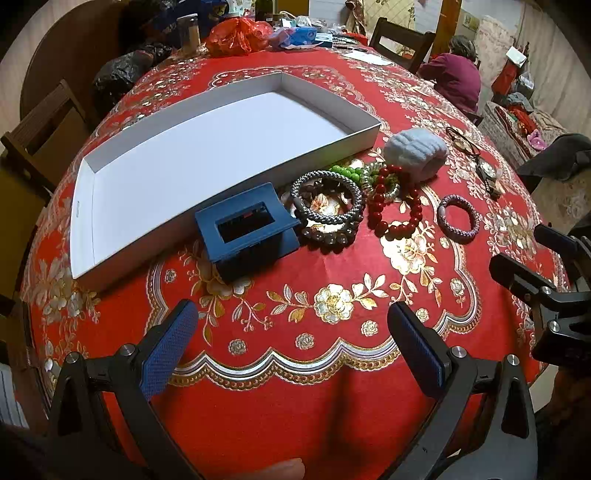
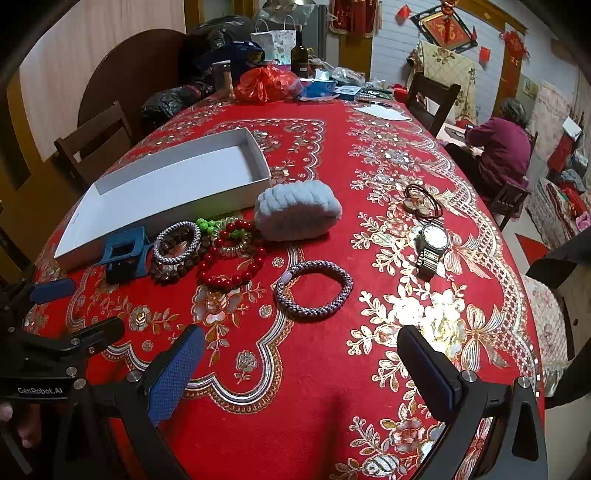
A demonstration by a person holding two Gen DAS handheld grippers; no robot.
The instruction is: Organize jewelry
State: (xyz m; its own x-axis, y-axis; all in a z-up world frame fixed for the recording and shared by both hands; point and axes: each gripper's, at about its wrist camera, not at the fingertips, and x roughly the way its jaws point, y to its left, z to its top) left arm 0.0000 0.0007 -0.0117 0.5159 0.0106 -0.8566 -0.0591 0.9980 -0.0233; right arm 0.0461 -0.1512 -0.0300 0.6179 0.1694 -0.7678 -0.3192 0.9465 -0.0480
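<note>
While both hand-held grippers gape empty (left (image 1: 291, 343), right (image 2: 301, 369)) | green beads (image 1: 345, 171) half-hidden behind grey bracelet (image 1: 325, 201)

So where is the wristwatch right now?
The wristwatch lies on the red tablecloth, right side of the right wrist view, between the hair ties and the purple bracelet.

a home dining room: red floral tablecloth (image 2: 332, 369), wooden chairs (image 2: 432, 99), festive wall hangings (image 2: 447, 29).
</note>
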